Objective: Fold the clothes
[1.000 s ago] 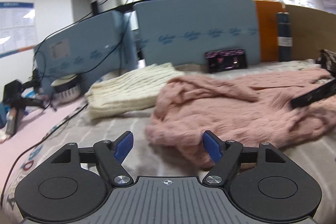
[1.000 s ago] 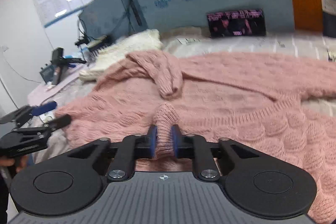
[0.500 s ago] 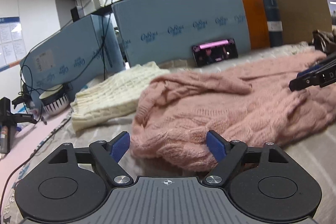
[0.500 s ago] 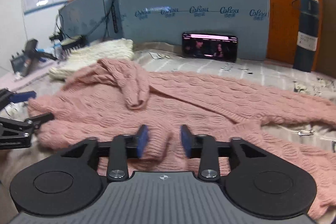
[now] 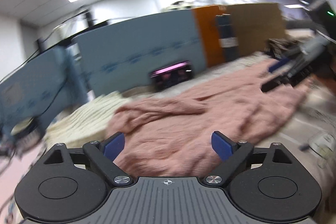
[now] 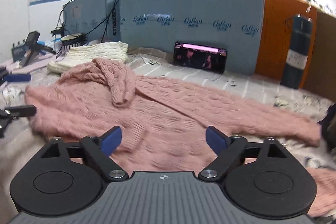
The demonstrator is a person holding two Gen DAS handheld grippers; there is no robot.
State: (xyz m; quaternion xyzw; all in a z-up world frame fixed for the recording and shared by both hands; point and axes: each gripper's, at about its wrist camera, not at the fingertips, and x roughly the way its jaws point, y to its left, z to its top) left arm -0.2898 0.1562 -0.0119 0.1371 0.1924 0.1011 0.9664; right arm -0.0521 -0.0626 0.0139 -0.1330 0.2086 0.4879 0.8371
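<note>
Currently we are holding the left gripper (image 5: 168,145) and right gripper (image 6: 162,140) spread apart, gripping nothing. The pink sweater (image 6: 168,106) is lying mid-frame on the striped bed (image 6: 241,82). We are judging it best to pinch its hem corners evenly, lifting both together.

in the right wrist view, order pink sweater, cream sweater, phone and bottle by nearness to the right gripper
1. Pink sweater, just ahead of the right gripper.
2. Cream sweater, far left.
3. Phone, centre back, and bottle, far right: too close to call.
</note>
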